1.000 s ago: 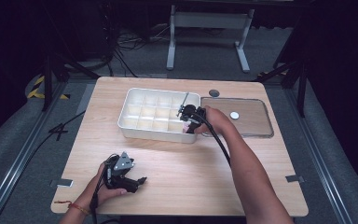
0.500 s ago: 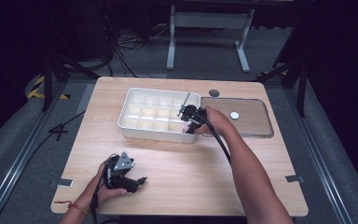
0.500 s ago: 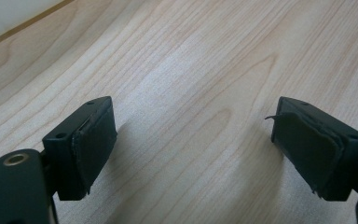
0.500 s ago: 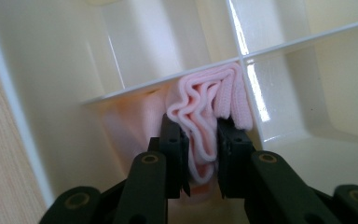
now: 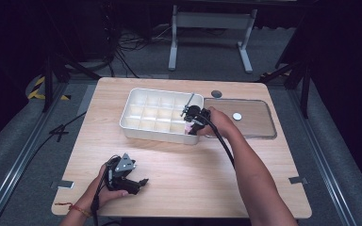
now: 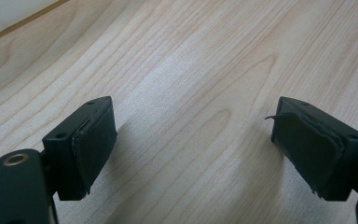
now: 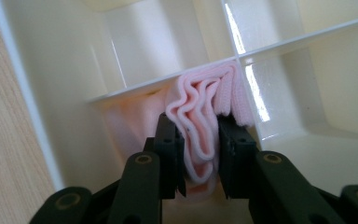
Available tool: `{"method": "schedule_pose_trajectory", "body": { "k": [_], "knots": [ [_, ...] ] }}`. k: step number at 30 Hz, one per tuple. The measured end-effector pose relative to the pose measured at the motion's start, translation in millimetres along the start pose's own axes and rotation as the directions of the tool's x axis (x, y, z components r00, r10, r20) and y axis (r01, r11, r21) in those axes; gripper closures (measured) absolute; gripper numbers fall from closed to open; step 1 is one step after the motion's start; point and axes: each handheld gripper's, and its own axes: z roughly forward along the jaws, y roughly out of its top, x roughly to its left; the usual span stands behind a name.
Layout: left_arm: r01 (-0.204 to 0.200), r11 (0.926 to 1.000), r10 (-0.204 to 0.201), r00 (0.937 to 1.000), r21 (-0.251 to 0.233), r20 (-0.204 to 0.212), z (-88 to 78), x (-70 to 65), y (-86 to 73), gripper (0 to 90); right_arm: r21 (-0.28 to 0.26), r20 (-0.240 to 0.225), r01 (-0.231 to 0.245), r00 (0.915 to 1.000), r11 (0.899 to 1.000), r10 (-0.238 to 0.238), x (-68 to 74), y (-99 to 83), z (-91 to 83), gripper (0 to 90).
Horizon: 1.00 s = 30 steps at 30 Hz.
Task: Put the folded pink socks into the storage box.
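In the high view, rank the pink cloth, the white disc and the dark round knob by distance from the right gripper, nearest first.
1. pink cloth: between the right gripper's jaws, inside the divided tray.
2. dark round knob: beyond the gripper, at the clear lid's far corner.
3. white disc: on the lid, to the right.

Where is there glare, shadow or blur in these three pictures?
High view: table well lit, surroundings dark, tray lid slightly reflective. Left gripper view: jaws cast soft shadows on the wood; far grain is soft. Right gripper view: bright streaks of glare on the tray walls; pink cloth sharp, near jaws blurred.
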Motion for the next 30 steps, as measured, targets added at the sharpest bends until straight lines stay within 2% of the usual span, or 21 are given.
{"method": "schedule_pose_trajectory", "body": {
  "k": [15, 24, 30],
  "knots": [
    [0.007, 1.0000, -0.007, 1.0000, -0.005, -0.001, 0.3, -0.5, -0.1, 14.1, -0.022, 0.012, -0.012, 0.9999, 1.000, 0.013, 3.4, -0.6, -16.8, 62.0],
    [0.006, 1.0000, -0.006, 1.0000, -0.004, -0.002, 0.3, -0.6, -0.1, 14.1, -0.094, 0.031, -0.040, 0.9986, 0.995, 0.043, 4.6, -5.6, -32.7, 56.5],
    [0.006, 1.0000, -0.006, 1.0000, -0.004, -0.002, 0.3, -0.5, -0.1, 14.1, -0.169, 0.039, -0.054, 0.9974, 0.984, 0.061, 6.7, -10.9, -42.7, 53.6]
  ]
}}
